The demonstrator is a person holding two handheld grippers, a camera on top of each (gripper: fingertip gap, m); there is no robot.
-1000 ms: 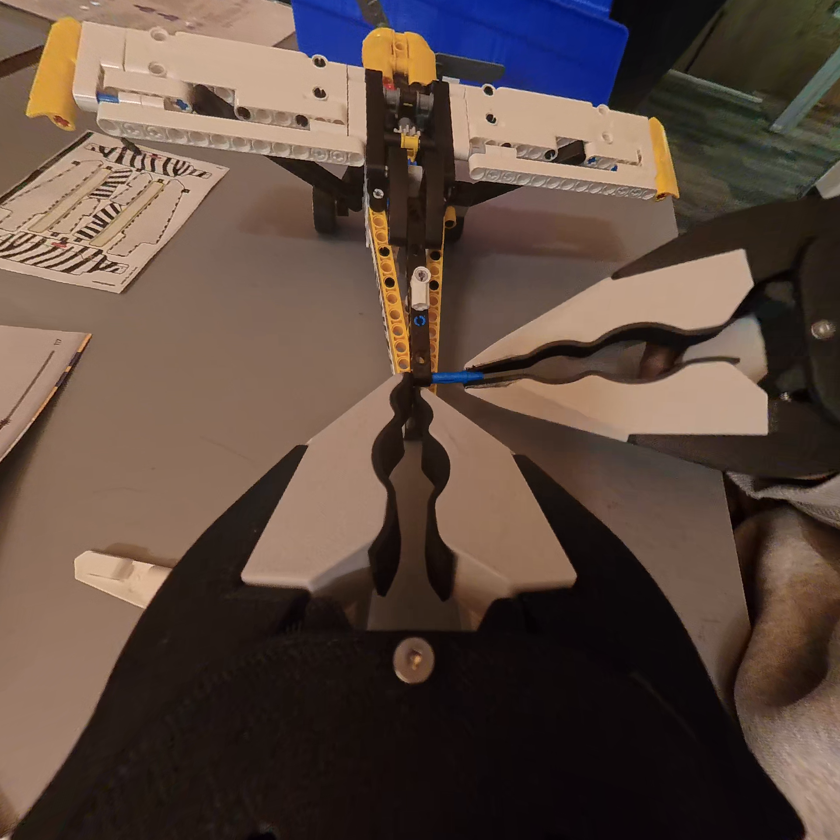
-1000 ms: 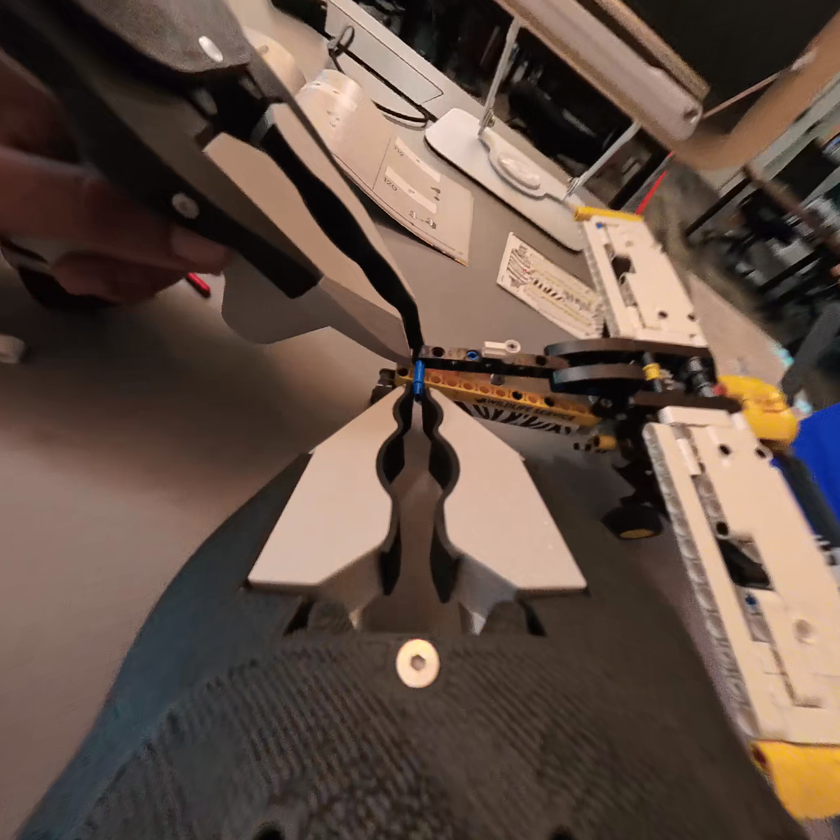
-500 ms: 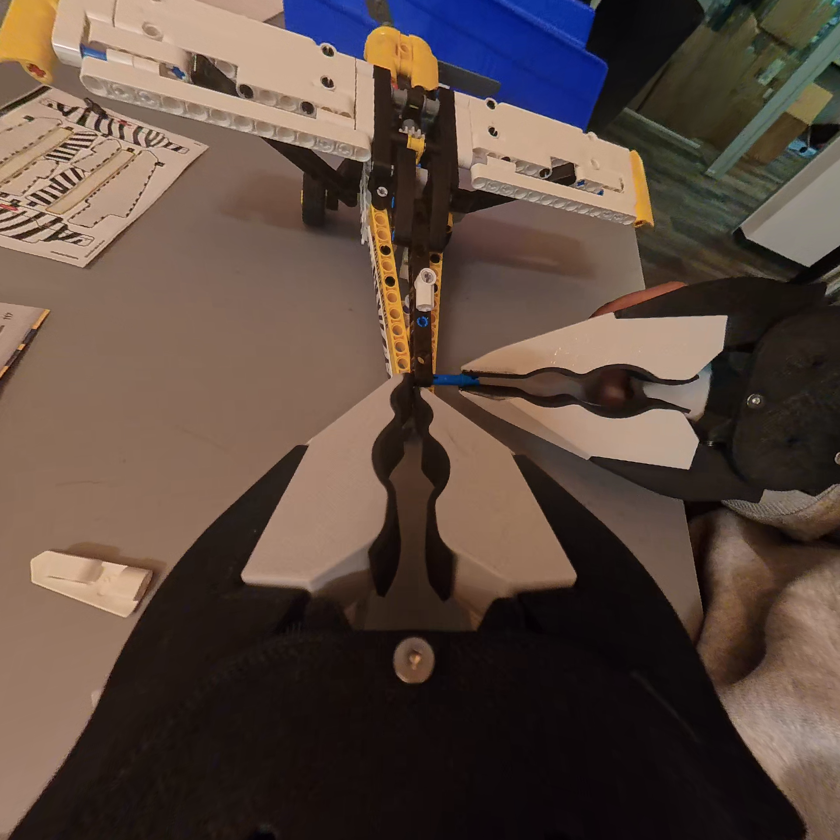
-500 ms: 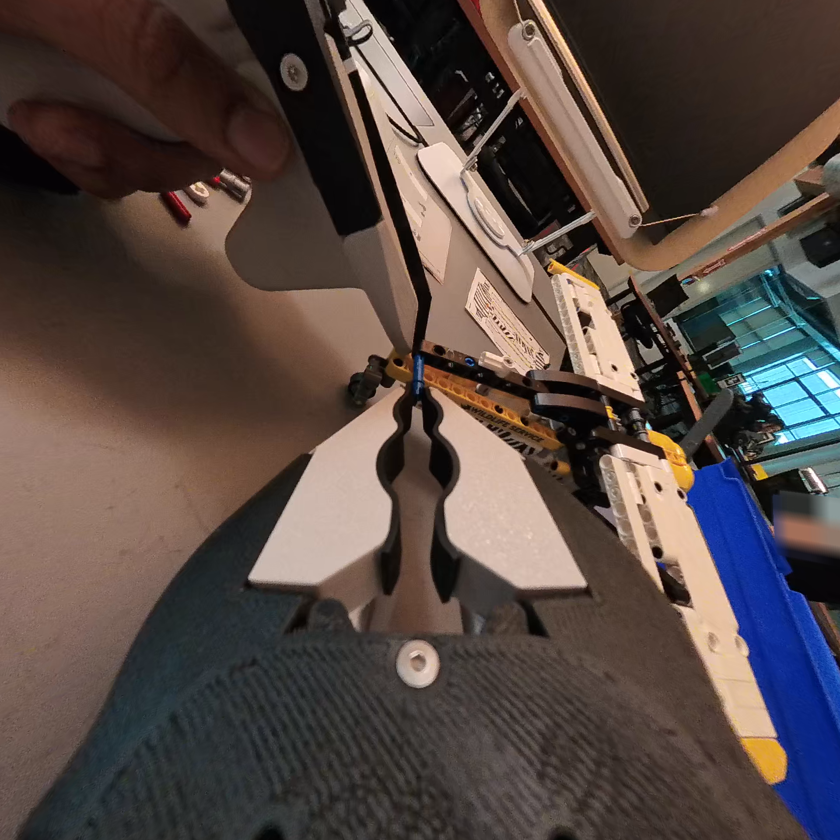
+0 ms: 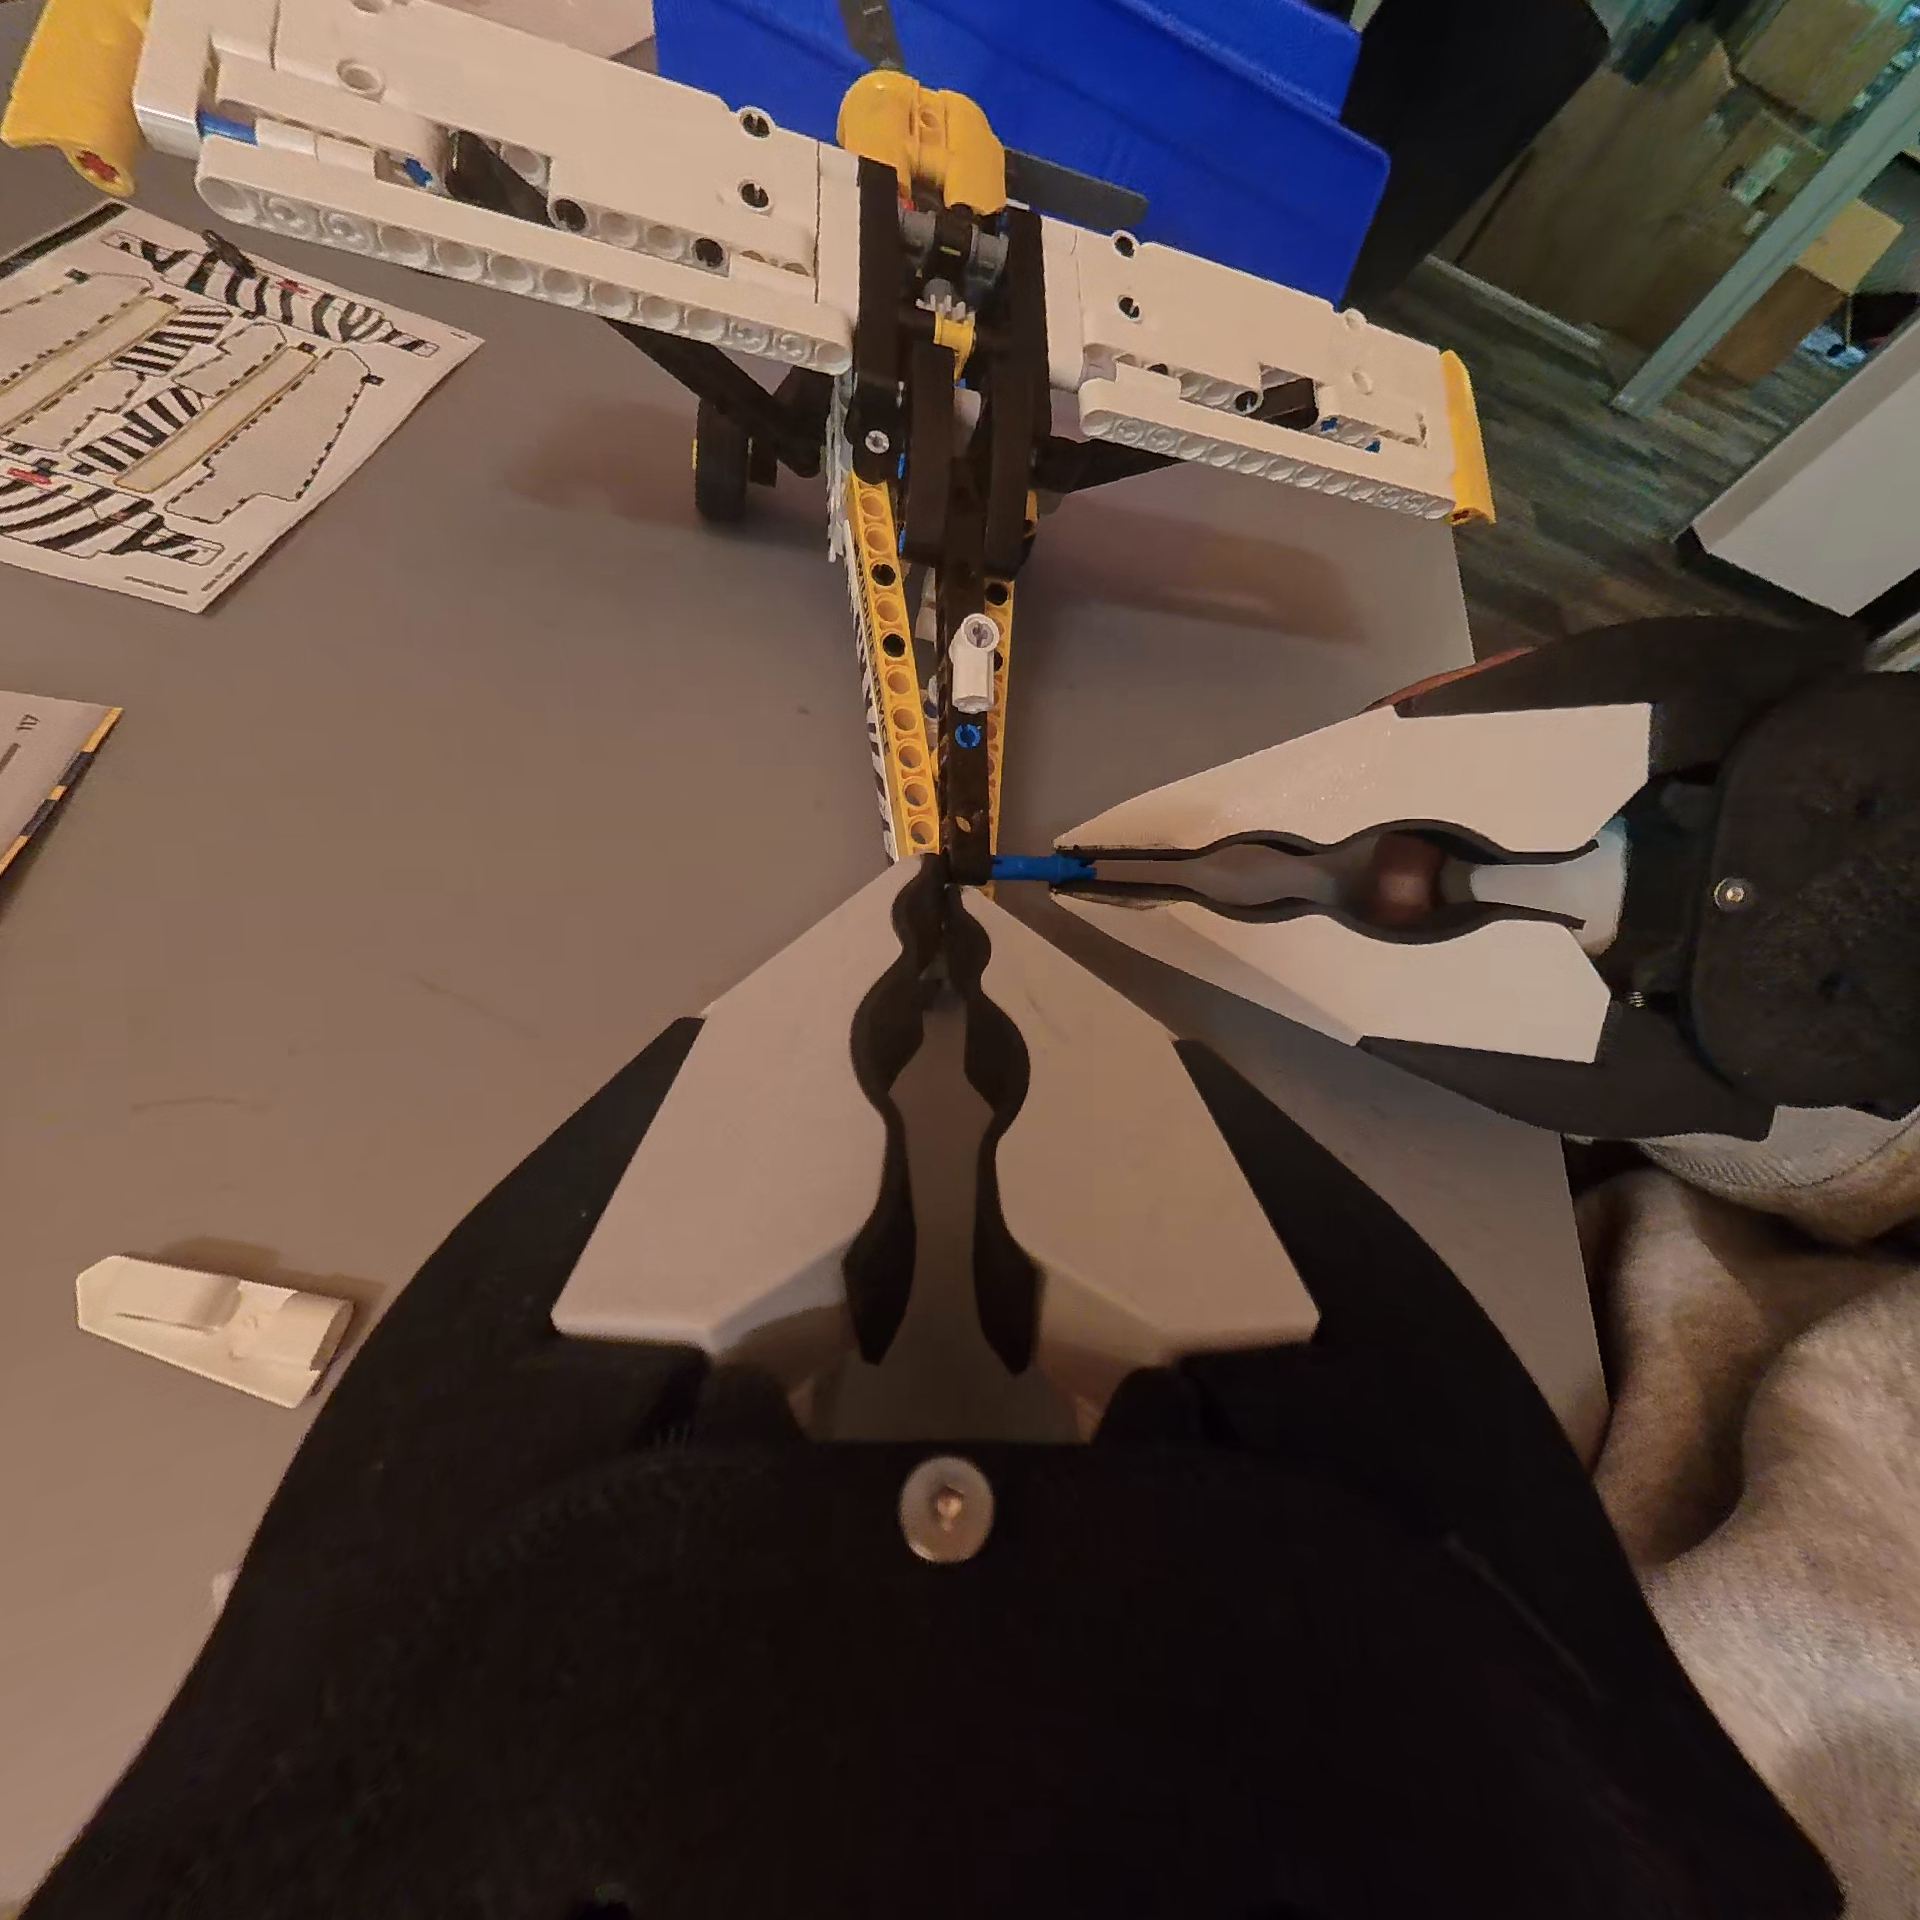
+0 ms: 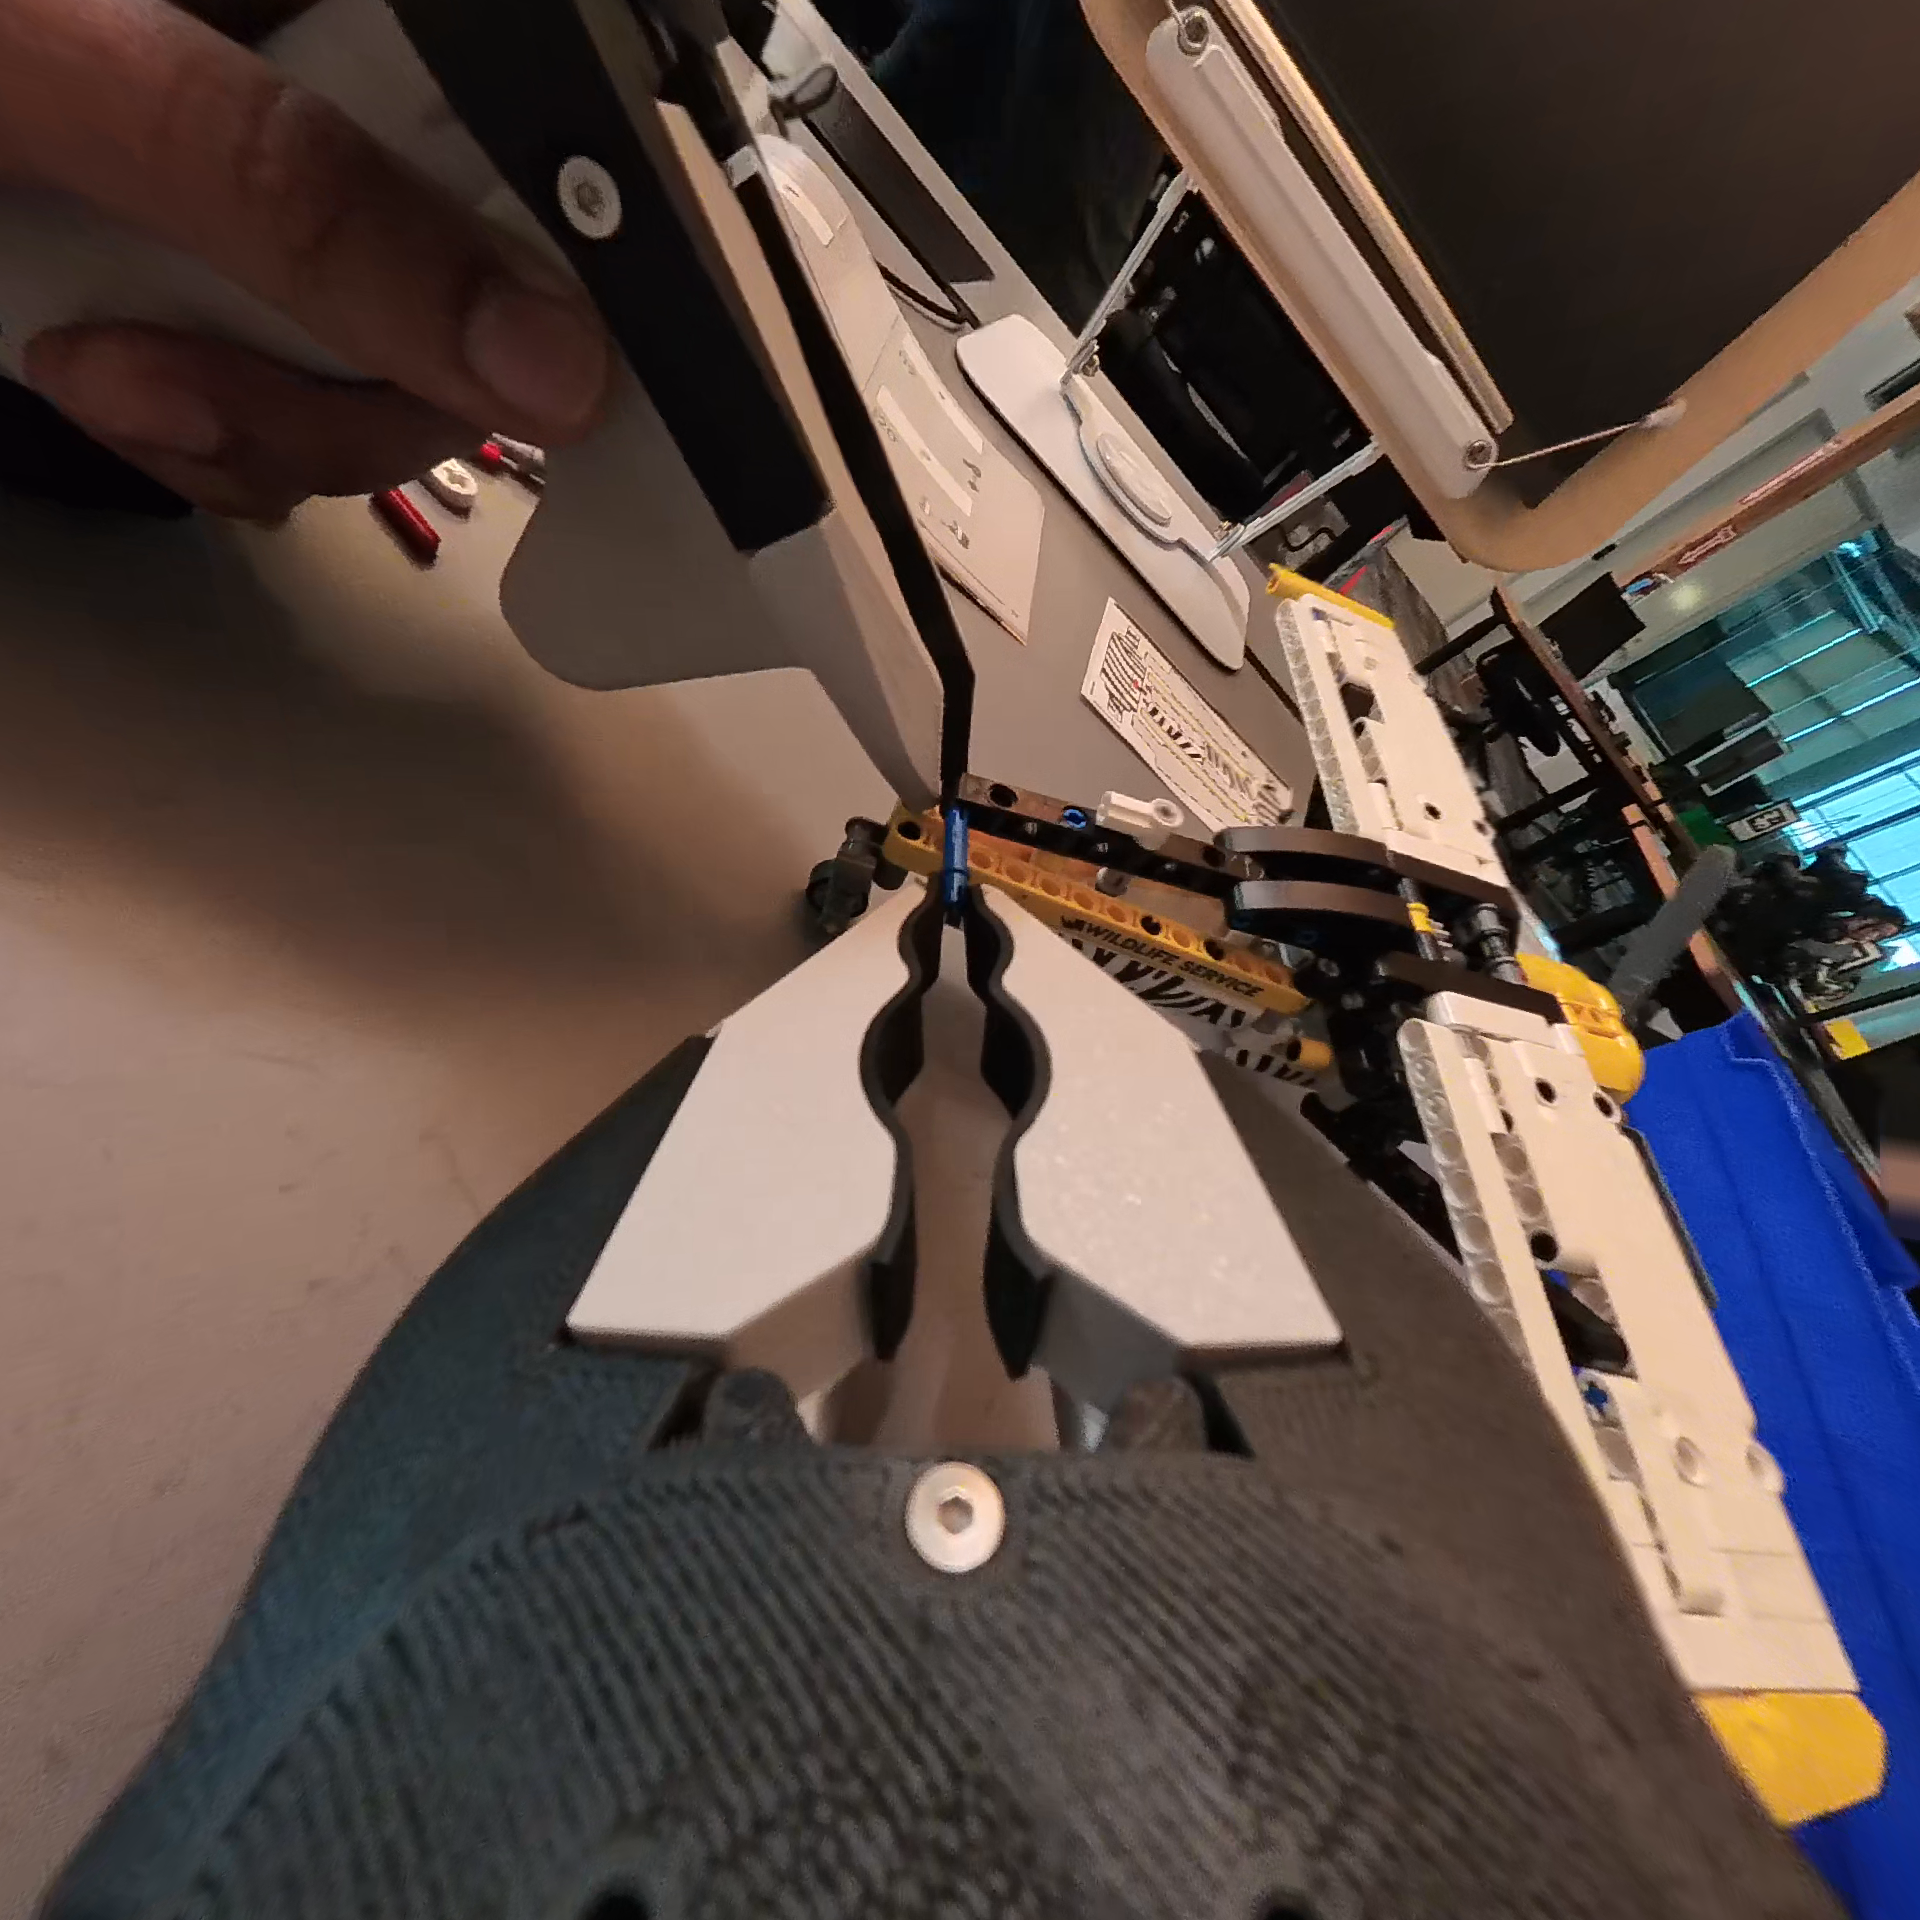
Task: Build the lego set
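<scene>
The lego plane has white wings, yellow wing tips and a black and yellow tail boom, and stands on the grey table. My left gripper is shut on the rear tip of the tail boom. My right gripper comes in from the right, shut on a thin blue pin whose other end is at the boom's tip. In the right wrist view my right gripper holds the blue pin against the yellow boom, with the left gripper just above.
A striped sticker sheet and a booklet lie at the left. A loose white panel lies front left. A blue bin stands behind the plane. The table edge and a cloth are at the right. Small red parts lie farther off. Less than 4 cm separates the two grippers' tips. The lego plane is about 12 cm from both grippers' fingertips. It turns up in the right wrist view as well.
Both grippers stay at the boom's tip. The right gripper has rolled and drawn back a little, with the blue pin still in it. The plane has barely moved.
</scene>
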